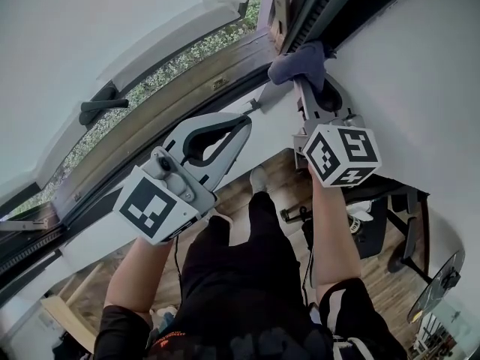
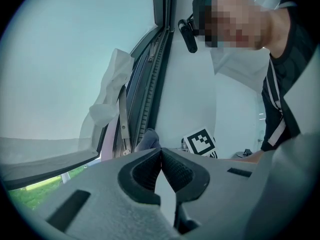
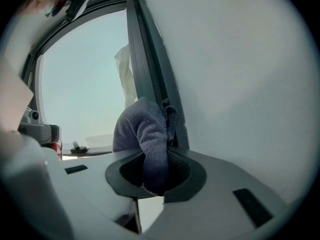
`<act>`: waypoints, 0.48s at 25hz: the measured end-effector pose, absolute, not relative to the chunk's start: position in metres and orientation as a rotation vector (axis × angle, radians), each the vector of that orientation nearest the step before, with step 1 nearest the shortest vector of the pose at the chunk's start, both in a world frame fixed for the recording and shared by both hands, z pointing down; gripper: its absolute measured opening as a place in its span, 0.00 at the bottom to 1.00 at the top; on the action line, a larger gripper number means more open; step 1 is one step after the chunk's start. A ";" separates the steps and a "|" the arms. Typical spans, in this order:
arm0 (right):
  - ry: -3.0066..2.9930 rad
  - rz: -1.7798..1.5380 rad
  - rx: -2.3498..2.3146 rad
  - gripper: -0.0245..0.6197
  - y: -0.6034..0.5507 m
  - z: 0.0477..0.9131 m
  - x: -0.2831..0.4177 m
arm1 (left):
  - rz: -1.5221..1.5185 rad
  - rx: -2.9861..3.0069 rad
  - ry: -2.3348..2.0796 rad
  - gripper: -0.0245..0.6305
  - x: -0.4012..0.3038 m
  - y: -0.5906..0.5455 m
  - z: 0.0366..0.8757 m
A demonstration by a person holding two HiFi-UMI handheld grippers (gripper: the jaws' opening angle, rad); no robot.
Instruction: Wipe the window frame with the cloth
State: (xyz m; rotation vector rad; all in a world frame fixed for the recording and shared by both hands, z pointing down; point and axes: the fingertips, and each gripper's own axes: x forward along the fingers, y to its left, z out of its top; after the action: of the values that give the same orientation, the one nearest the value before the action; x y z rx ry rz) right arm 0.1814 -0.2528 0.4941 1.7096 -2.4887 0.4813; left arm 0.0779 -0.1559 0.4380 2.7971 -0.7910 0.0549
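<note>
cloth spot: the dark blue-grey cloth is bunched up against the dark window frame, right on the edge where it meets the white wall
right gripper: the right gripper has its jaws clamped on a fold of the cloth and points along the frame
room to move: the frame rail runs on clear past the cloth, with wall tight on one side and glass on the other
left gripper: the left gripper has its jaws pressed together with nothing between them, near the right one, off the cloth
arms: both forearms are stretched out, and the right forearm is pretty much straight
handle: the black window handle is well apart from both
</note>
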 end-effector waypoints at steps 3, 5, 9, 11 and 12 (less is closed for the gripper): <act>-2.474 0.505 1.708 0.13 -0.253 0.507 0.183 | 0.063 2.783 -0.789 0.07 0.079 -0.156 0.445; -2.466 0.516 1.706 0.13 -0.254 0.515 0.183 | 0.062 2.780 -0.791 0.07 0.079 -0.158 0.449; -2.448 0.544 1.698 0.13 -0.253 0.531 0.184 | 0.072 2.768 -0.789 0.07 0.080 -0.157 0.457; -2.444 0.554 1.696 0.13 -0.253 0.536 0.184 | 0.079 2.753 -0.788 0.07 0.080 -0.157 0.462; -2.442 0.559 1.695 0.13 -0.253 0.538 0.184 | 0.079 2.751 -0.789 0.07 0.080 -0.156 0.463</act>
State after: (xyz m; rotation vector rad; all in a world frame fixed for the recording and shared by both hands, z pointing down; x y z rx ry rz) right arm 0.1843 -0.2533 0.5384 1.6946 -2.4420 0.5585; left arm 0.0799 -0.1564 0.4634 2.7506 -0.7886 0.0793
